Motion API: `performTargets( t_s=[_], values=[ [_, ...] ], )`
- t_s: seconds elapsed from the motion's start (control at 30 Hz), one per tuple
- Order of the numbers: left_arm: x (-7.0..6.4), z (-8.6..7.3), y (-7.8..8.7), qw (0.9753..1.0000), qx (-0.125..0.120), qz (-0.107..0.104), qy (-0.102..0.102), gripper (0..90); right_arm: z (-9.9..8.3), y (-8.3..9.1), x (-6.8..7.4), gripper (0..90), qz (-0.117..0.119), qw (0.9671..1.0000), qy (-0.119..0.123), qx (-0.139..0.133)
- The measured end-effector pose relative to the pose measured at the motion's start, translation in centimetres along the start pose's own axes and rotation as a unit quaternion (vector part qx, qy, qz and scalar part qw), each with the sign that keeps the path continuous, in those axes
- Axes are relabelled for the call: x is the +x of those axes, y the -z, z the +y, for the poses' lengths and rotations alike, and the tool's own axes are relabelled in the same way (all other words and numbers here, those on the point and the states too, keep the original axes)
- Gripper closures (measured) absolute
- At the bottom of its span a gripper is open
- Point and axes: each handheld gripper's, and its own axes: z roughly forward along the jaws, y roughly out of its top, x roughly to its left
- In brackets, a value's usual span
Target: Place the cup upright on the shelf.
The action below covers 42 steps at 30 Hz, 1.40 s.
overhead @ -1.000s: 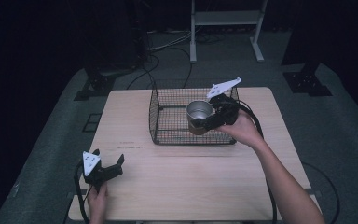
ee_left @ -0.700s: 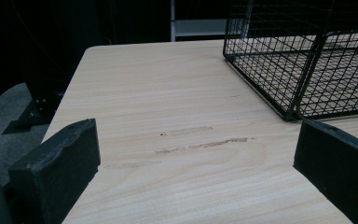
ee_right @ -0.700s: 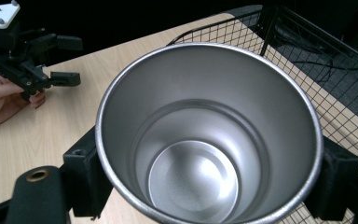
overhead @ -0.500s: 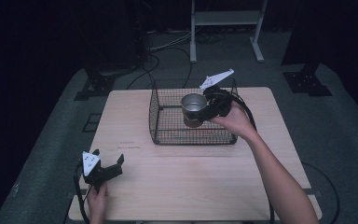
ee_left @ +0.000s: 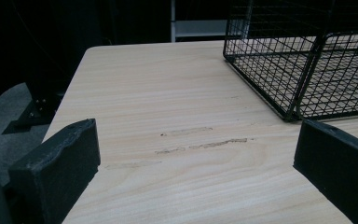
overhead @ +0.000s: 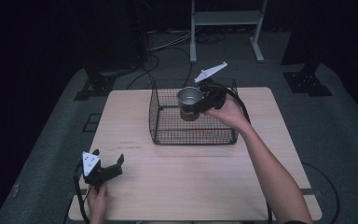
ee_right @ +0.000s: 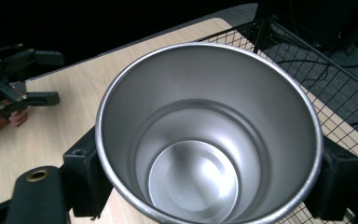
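Note:
A shiny steel cup (overhead: 189, 102) hangs upright over the black wire basket (overhead: 168, 133), with my right gripper (overhead: 204, 101) shut on its sides. In the right gripper view the empty cup (ee_right: 205, 135) sits between the two black jaws, mouth towards the camera. My left gripper (overhead: 106, 166) rests open near the table's front left corner, nothing between its fingers (ee_left: 58, 165). The left gripper view looks across bare wood to the basket's near corner (ee_left: 291, 114).
The light wooden table (overhead: 191, 182) has free room in front of the basket and to its left. A white metal frame (overhead: 223, 18) stands on the floor beyond the table, with cables and dark stand feet around it.
My right gripper has carried the cup up and towards the far side, over the basket. The left gripper has stayed in place.

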Motion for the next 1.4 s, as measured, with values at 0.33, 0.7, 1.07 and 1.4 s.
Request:
performTargets(
  t_s=[0.33,0.7,1.07,1.4],
  values=[
    [0.1,0.0,0.0,1.0000,0.001,0.000,0.002,0.0,1.1,-0.7,-0.8,18.1,-0.001,1.0000,-0.001,0.003],
    [0.0,0.0,0.0,1.0000,-0.003,0.000,0.004,0.0,0.6,-2.8,-2.0,18.0,-0.001,0.9996,-0.022,0.021],
    [0.1,0.0,0.1,1.0000,0.001,0.000,0.002,0.0,-0.1,-4.5,-3.2,18.0,-0.004,0.9987,-0.041,0.030],
    [0.1,0.0,0.1,1.0000,0.000,-0.001,0.003,0.0,-1.2,-6.6,-4.2,18.0,-0.013,0.9974,-0.057,0.043]
  ],
)
